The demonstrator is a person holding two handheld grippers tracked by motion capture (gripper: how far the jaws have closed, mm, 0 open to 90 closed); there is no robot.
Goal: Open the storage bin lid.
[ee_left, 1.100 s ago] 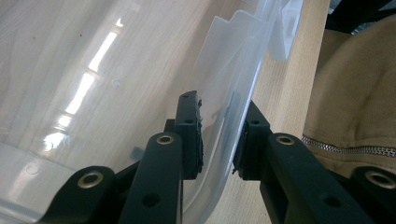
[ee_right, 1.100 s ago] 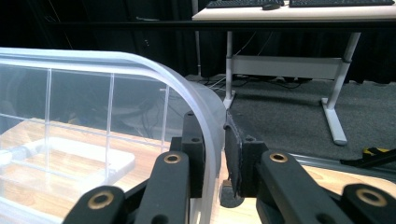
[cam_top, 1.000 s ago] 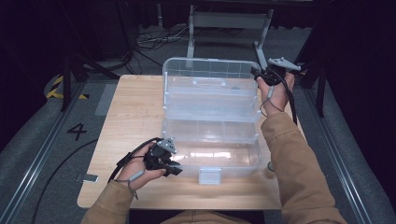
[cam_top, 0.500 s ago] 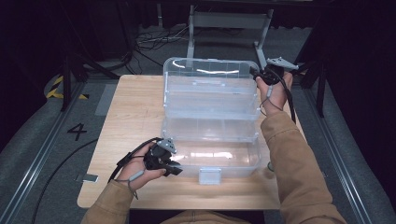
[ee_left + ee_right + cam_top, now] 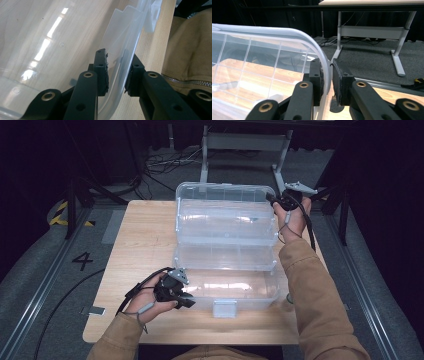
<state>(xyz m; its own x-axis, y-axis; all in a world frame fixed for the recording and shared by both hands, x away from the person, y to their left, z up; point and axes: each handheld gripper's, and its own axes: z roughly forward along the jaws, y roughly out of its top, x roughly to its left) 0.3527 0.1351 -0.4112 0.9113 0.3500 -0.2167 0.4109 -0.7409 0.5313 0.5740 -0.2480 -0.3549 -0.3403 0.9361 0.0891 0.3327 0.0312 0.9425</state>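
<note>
The left gripper (image 5: pixel 186 301) sits closest to the person, at the near left corner of a big clear plastic box (image 5: pixel 225 290). Its two black jaws are clamped on the box's thin wall (image 5: pixel 117 75), one jaw inside and one outside. That looks like a way to keep the box from sliding on the wooden table (image 5: pixel 145 245). A small clear latch (image 5: pixel 224 308) hangs on the front wall, just to the side of this gripper. Farther away, the lid (image 5: pixel 225 215) stands up and open behind the box. The right gripper (image 5: pixel 276 201) is up at the far right corner of the lid, and its jaws pinch the curved lid rim (image 5: pixel 325 67). Holding it there likely lets the person swing the lid open or shut while the other gripper keeps the box still. Compared with a second ago, almost nothing is different: both grippers stay in the same spots, and the lid is tipped the same way.
</note>
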